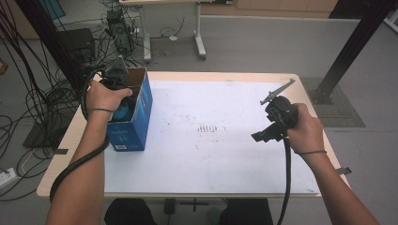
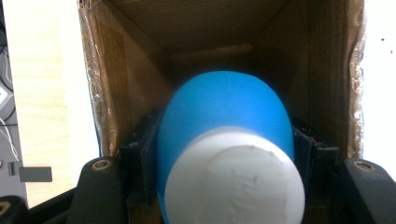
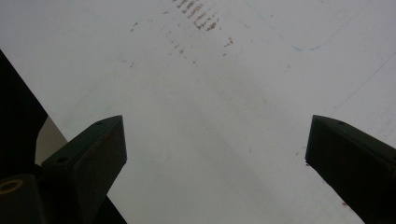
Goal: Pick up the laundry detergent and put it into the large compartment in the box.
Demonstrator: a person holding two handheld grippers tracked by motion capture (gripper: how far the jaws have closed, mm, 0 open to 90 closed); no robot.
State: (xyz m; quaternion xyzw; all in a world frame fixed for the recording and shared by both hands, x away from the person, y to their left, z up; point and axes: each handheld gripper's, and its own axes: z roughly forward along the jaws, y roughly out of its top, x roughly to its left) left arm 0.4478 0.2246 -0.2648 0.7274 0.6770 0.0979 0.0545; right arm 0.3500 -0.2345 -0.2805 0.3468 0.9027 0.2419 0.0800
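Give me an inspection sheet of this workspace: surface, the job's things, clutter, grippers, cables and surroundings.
Surface: table with a white sheet, faint reddish marks near its middle.
Job's things: blue bottle with a white cap, inside the open blue cardboard box at the table's left.
Clutter: nothing seen.
Grippers: left gripper reaches into the box, fingers clamped on the bottle's sides; right gripper held over the sheet, fingers wide apart with nothing between them.
Cables: a black cable trails from the left gripper, another from the right; loose bundles on the floor at left.
Surroundings: grey floor, a second table's legs, dark equipment, a black post at right.
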